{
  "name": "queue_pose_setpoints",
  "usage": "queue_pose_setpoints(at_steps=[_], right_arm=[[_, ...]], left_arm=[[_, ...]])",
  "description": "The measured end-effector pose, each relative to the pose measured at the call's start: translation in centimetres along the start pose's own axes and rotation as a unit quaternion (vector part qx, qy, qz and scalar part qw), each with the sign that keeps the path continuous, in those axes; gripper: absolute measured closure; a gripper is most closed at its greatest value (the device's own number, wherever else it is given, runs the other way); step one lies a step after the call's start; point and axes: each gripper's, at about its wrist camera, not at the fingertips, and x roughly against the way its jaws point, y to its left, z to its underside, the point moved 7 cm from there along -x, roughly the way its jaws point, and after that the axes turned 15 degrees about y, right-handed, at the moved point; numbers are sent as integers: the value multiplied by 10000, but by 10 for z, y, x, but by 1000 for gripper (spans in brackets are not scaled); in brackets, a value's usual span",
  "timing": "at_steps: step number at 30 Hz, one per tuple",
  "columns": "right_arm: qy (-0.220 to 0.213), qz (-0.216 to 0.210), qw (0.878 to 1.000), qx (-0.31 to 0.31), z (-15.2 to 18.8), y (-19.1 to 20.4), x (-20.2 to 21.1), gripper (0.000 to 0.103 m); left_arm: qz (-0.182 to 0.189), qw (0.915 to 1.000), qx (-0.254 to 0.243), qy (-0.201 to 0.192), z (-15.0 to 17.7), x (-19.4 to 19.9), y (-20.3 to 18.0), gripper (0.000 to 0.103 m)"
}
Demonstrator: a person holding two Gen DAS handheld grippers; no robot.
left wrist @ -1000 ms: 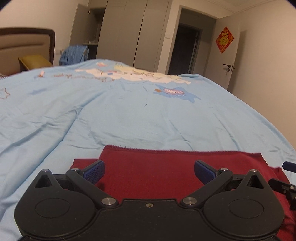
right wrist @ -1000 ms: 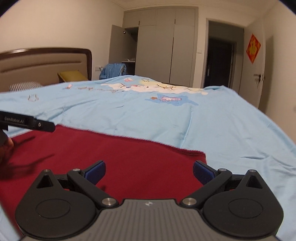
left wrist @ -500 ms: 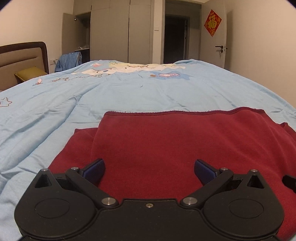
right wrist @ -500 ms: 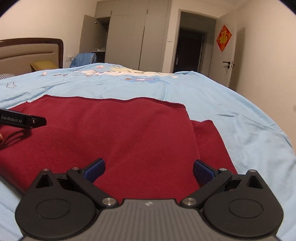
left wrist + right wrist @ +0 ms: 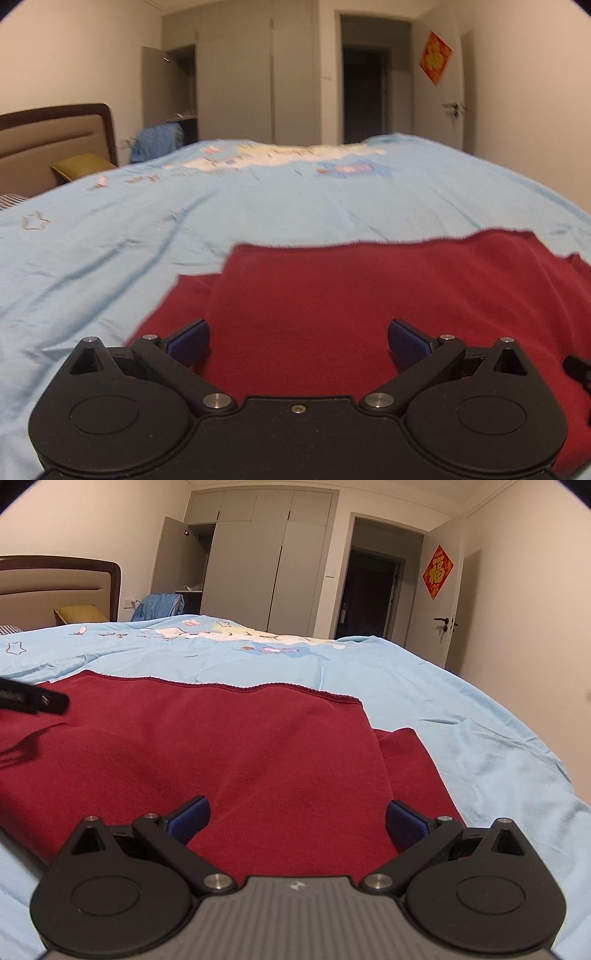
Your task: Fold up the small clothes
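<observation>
With both the left gripper (image 5: 298, 341) and right gripper (image 5: 297, 819) spread wide and empty, the soft, probably light red garment (image 5: 221, 753) ahead is best pinched at its far hem.

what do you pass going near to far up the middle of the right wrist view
right gripper → red garment → blue bedspread → wardrobe
</observation>
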Motion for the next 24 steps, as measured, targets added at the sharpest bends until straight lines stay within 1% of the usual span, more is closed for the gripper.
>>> queue_pose_setpoints(at_steps=[3,6,9,12,14,16,18,22,24], right_arm=[[-94,135,9998,68,0,2,2,0],[-202,304,9992,153,3,8,7,0],[-297,443,9984,212,4,11,9,0],[-379,550,9975,252,5,14,11,0],[-408,598,9970,273,6,16,12,0],[-401,574,9972,262,5,16,13,0],[-436,446,9979,193,3,13,18,0],[-777,23,9968,159,-1,18,39,0],[-796,-115,9965,211,-3,27,43,0]], left_arm=[[11,9996,246,-156,8,34,7,1],[-112,9981,587,-166,24,65,21,1],[-46,9933,1151,-114,44,88,39,1],[230,9854,1681,157,65,94,55,1],[483,9776,2028,295,76,92,62,1],[753,9705,2253,422,83,87,65,1],[1004,9647,2381,507,87,83,64,1],[1399,9584,2454,414,91,78,58,1],[1485,9550,2537,389,93,76,58,1]])
